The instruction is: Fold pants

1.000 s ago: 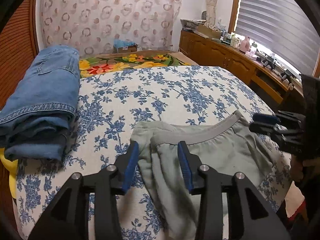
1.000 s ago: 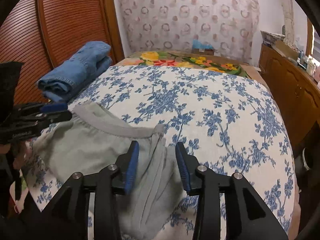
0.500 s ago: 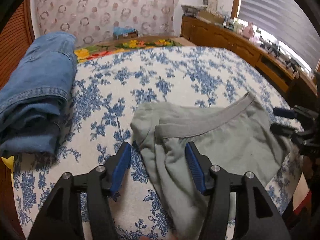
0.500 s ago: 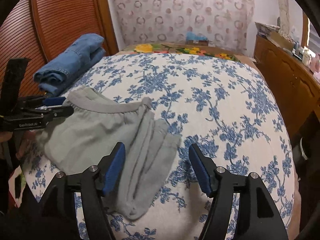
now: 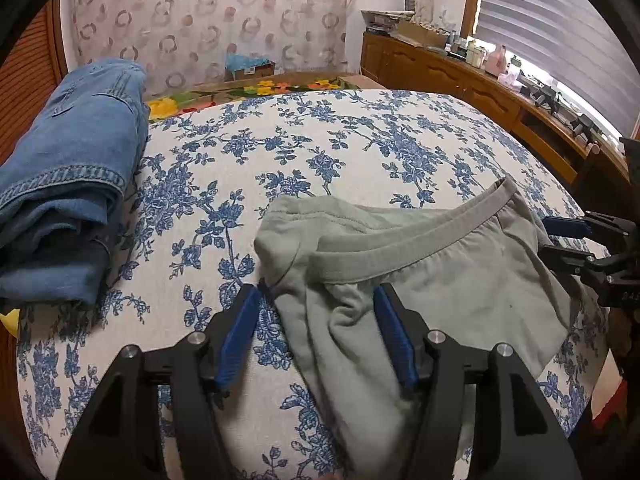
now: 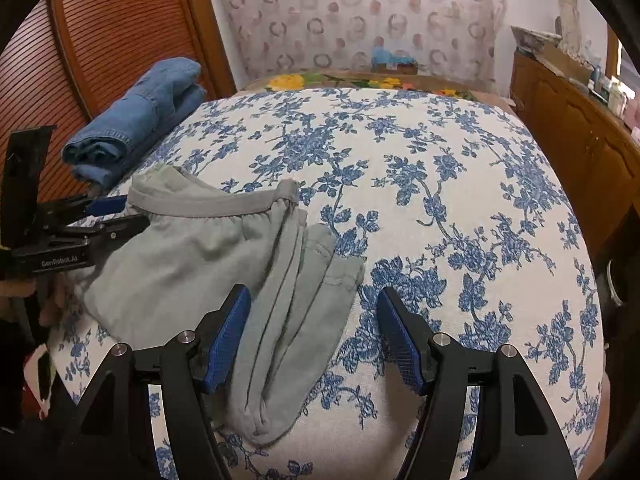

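Pants [image 5: 440,280], grey-green, lie bunched on the flowered bedspread [image 5: 320,152] with the waistband [image 5: 400,248] on top. Left gripper [image 5: 316,300] hangs over the folded corner, jaws wide apart, cloth between them but not pinched. Right gripper [image 6: 314,304] is spread just as wide, the bundled legs [image 6: 296,320] lying at its eleven o'clock, nothing gripped. Over at ten o'clock in the left view, folded jeans [image 5: 68,184] sit well apart.

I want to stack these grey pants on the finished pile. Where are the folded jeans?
The folded jeans lie at the bed's far left edge by the wooden slatted door, beyond the grey pants.
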`<action>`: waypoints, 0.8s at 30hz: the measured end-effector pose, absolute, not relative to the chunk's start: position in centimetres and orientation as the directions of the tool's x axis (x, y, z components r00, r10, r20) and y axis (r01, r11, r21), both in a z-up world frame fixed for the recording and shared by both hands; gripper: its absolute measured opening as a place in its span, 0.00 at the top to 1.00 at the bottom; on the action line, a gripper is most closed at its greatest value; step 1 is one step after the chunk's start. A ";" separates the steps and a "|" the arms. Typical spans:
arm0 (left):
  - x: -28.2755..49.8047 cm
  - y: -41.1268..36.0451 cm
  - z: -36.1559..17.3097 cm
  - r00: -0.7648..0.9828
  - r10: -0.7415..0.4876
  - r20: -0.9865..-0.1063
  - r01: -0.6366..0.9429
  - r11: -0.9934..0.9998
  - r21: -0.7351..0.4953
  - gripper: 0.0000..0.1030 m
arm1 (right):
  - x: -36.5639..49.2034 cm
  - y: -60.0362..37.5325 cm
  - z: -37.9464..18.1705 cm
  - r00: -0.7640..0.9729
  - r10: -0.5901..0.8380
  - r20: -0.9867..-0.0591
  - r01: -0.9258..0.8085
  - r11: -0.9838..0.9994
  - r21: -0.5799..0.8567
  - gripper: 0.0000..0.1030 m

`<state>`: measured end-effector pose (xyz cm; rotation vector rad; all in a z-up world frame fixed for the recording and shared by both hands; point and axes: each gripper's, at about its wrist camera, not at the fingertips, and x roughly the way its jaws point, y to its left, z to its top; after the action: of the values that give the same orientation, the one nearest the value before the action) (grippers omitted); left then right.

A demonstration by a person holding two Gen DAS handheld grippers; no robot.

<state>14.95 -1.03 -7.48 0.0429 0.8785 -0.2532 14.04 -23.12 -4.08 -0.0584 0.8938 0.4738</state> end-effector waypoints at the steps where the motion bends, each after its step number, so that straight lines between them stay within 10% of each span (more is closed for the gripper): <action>1: 15.0 -1.0 -7.5 0.610 -0.203 -0.766 0.236 0.969 -0.069 0.41 | 14.2 -23.0 -4.1 0.528 0.376 -0.761 -0.421 0.895 0.149 0.34; 24: 17.0 -0.8 -7.2 0.578 -0.307 -0.756 0.234 0.950 -0.206 0.44 | 14.8 -21.5 -4.4 0.546 0.372 -0.751 -0.437 0.891 0.123 0.46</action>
<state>17.04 -0.83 -7.21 -0.0867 0.9011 -0.3170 14.82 -21.52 -4.35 -0.0815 0.8697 0.4797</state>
